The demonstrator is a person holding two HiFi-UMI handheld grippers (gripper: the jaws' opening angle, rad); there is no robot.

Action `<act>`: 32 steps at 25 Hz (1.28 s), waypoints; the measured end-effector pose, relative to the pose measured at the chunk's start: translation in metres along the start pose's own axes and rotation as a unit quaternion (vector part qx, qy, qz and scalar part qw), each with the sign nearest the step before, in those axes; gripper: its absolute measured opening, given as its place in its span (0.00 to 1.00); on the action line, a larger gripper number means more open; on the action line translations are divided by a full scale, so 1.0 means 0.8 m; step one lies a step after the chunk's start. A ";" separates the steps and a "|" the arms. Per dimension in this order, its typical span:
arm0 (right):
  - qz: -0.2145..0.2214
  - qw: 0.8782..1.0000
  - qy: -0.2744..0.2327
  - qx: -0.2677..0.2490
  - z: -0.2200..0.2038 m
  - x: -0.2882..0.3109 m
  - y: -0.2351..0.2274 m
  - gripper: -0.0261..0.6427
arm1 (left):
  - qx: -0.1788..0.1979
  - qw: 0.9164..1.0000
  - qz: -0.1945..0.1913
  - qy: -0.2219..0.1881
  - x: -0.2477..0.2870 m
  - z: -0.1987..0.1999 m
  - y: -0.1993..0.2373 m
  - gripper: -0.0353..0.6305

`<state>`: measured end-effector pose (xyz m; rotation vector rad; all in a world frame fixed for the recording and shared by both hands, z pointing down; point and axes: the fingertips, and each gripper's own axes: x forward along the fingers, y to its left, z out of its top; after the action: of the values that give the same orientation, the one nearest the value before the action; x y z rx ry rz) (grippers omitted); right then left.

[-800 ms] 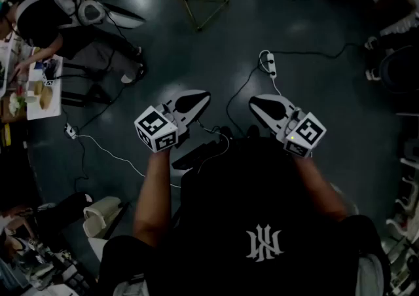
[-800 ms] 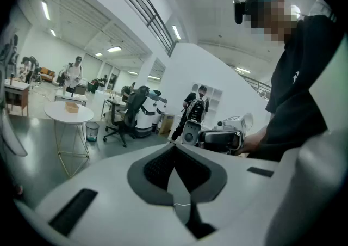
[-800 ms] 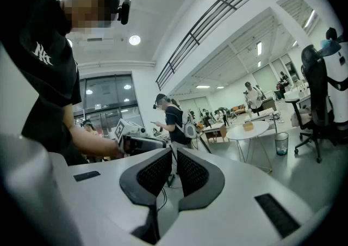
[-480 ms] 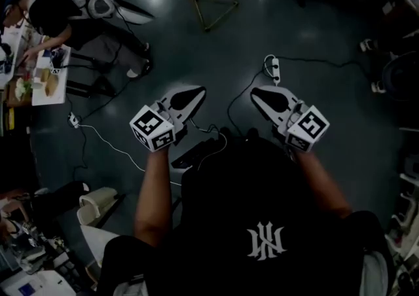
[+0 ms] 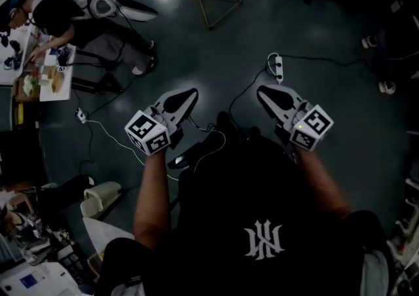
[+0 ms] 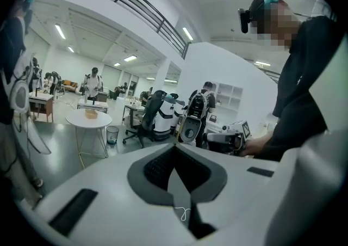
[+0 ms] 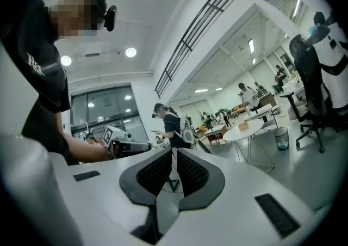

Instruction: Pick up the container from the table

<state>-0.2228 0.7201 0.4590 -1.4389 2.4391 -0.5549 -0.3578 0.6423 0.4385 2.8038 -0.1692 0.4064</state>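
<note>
The task has hardly begun. The person stands on the dark floor [image 5: 216, 46] with the left gripper [image 5: 182, 98] and the right gripper [image 5: 270, 93] held out in front of the body, side by side and well apart, both over bare floor. In each gripper view the jaws are closed pad to pad with nothing between them; the right pair shows only a hairline slit.

A round white table [image 6: 81, 122] stands well off at 12 o'clock in the head view, cut by the top edge. In the left gripper view it lies at 9 o'clock of the jaws, and in the right gripper view at 3 o'clock. On it sits a tan box [image 6: 91, 113], probably the container, though it is too small to be sure.

Nothing is reached or grasped. What is left, by my reading, is to walk to the table, open a pair of jaws, close them on the tan box and lift it.
</note>
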 end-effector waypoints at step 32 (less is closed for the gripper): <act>-0.085 0.996 -0.001 0.007 0.103 0.041 -0.248 0.12 | -0.056 0.997 -0.035 -0.047 0.179 0.106 0.177 0.06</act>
<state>-0.0503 0.5885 0.4728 -1.6511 2.3199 -0.6043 -0.2218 0.4713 0.4428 2.7116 -0.1101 0.2404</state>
